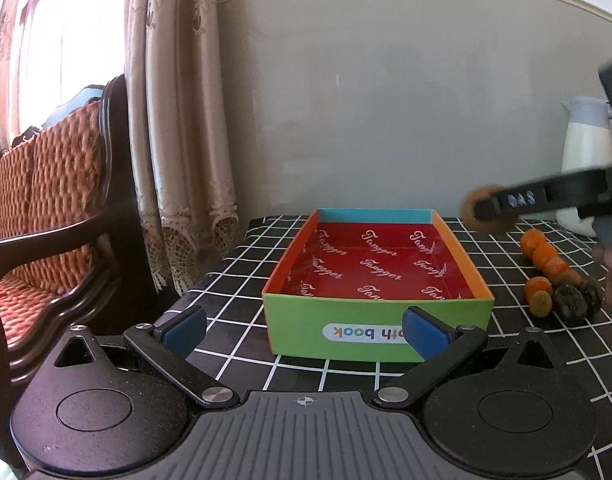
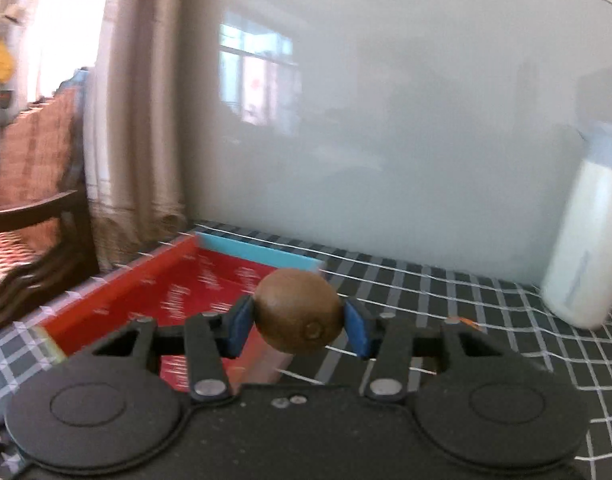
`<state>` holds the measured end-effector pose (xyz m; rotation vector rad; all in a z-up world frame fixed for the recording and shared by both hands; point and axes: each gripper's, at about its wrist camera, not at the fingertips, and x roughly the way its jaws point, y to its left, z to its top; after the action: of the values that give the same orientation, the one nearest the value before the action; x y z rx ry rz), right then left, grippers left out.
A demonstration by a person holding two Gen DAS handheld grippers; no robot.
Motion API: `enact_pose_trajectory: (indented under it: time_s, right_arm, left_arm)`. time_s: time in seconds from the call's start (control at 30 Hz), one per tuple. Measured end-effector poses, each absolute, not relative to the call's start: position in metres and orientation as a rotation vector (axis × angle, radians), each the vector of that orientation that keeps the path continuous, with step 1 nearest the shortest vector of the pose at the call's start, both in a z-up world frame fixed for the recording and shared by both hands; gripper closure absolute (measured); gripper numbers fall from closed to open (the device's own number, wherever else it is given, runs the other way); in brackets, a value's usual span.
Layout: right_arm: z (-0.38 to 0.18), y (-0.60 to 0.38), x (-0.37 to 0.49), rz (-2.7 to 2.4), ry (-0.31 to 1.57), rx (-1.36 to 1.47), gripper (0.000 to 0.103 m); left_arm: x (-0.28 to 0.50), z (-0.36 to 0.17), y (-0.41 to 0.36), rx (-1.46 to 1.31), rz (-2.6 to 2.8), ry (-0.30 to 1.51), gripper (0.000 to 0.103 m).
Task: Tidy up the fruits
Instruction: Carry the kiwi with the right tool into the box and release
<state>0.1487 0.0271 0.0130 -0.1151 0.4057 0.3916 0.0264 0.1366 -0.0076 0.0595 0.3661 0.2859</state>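
Observation:
A brown kiwi (image 2: 298, 310) is clamped between the blue pads of my right gripper (image 2: 298, 326), held in the air over the near right edge of the colourful box (image 2: 145, 280). From the left wrist view the same kiwi (image 1: 472, 210) and right gripper finger show blurred at the right, just beyond the box's orange wall (image 1: 458, 256). The box has a red printed floor and nothing lies in it. My left gripper (image 1: 303, 330) stands wide open in front of the box's green wall, holding nothing. Several small oranges (image 1: 540, 256) and dark fruits (image 1: 572, 300) lie in a row right of the box.
A black tablecloth with a white grid (image 1: 241, 264) covers the table. A white jug (image 2: 582, 240) stands at the back right against the grey wall. A wooden chair with a woven cushion (image 1: 45, 208) and a curtain (image 1: 177, 140) are left of the table.

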Motion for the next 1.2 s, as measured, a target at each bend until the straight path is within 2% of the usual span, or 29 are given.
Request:
enact_pose_trajectory:
  time_s: [0.8, 1.2]
  right_arm:
    - [-0.018, 0.129, 0.155, 0.572, 0.561, -0.098, 0.056]
    - [0.013, 0.087, 0.140, 0.513, 0.443, -0.048, 0.055]
  left_arm:
    - [0.017, -0.015, 0.171, 0.050, 0.356, 0.408, 0.000]
    - [0.020, -0.015, 0.166, 0.060, 0.343, 0.415, 0.000]
